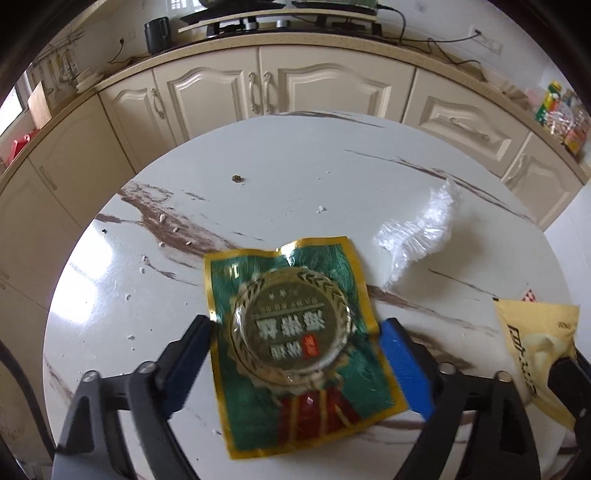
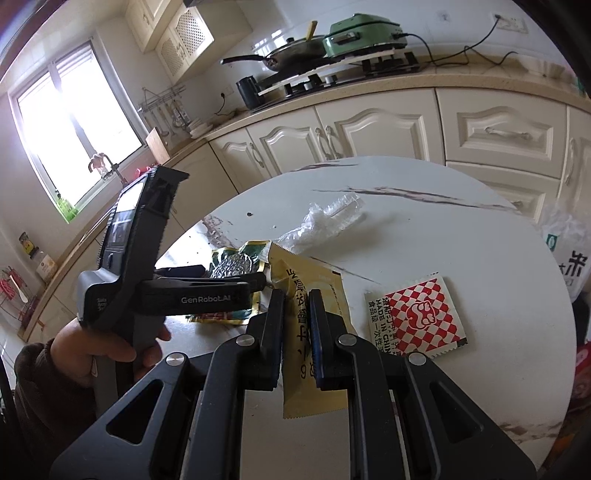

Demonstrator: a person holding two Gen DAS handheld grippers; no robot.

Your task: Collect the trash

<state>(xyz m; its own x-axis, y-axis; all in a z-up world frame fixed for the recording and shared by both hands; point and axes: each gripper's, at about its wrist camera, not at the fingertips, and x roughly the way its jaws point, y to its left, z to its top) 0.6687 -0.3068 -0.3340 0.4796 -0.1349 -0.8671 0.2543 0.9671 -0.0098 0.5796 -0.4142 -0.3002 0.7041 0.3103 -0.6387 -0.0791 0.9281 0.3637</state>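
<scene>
A green and gold foil wrapper [image 1: 295,343] lies flat on the round white marble table [image 1: 295,192]. My left gripper [image 1: 295,328] is open, its jaws on either side of the wrapper just above the table. The wrapper also shows in the right wrist view [image 2: 236,266] beyond the left gripper's body. My right gripper [image 2: 297,299] is shut on a yellow packet [image 2: 310,280], which also shows at the right edge of the left wrist view [image 1: 535,347]. A red-checked sachet [image 2: 417,314] lies right of the packet. Crumpled clear plastic [image 1: 421,229] lies further back [image 2: 325,218].
Small crumbs [image 1: 236,179] dot the table. A white bag [image 2: 569,251] stands at the table's right edge. Cream kitchen cabinets [image 1: 266,85] and a counter with a stove, pan and green appliance [image 2: 362,33] curve behind the table.
</scene>
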